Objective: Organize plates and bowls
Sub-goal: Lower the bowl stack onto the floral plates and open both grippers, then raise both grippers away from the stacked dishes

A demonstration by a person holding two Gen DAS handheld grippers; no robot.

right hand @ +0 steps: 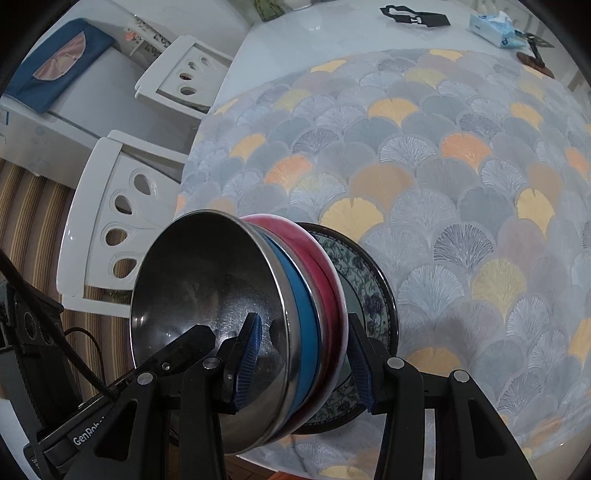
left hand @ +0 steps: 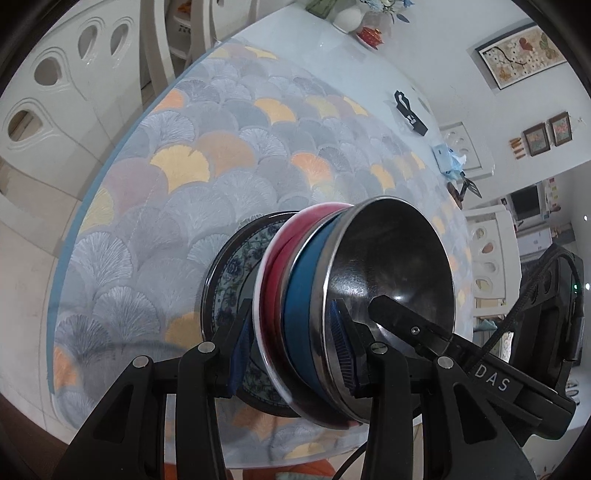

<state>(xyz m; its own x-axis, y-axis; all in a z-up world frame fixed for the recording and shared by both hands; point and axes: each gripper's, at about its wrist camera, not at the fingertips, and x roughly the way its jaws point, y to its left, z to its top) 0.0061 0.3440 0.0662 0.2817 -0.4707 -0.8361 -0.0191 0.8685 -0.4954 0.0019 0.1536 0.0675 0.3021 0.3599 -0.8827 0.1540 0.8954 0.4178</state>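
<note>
One stack of four dishes, held on edge above the table (left hand: 122,206), over its patterned fan-print cloth (right hand: 443,192). Counted from the open side: one steel bowl (left hand: 391,266), one blue bowl (left hand: 301,314), one red bowl with a pale rim (left hand: 275,280), one dark-rimmed floral plate (left hand: 225,295) at the back. All four nested and touching, tilted so that the steel bowl's hollow faces sideways.

Two grippers, both clenched on the stack. Left gripper (left hand: 291,350) grasping across the rims: one blue pad against the steel bowl's rim, the other between red bowl and floral plate, so plate outside that grip as far as can be told. Right gripper (right hand: 306,358) grasping from the opposite side: one blue pad inside the steel bowl, the other pressed at the floral plate's face, clamping the set. Each gripper's finger visible in the other's view, reaching into the steel bowl.

Stack hanging near the table's near edge, close to one corner of the cloth. Toward the far edge: one black cut-out object (right hand: 413,16), one blue tissue pack (right hand: 495,27), one pair of scissors (right hand: 535,51). At the far corner in the left view, one white vase (left hand: 347,18) and one small red item (left hand: 371,35). Two white chairs (right hand: 110,229) beside the table's edge.
</note>
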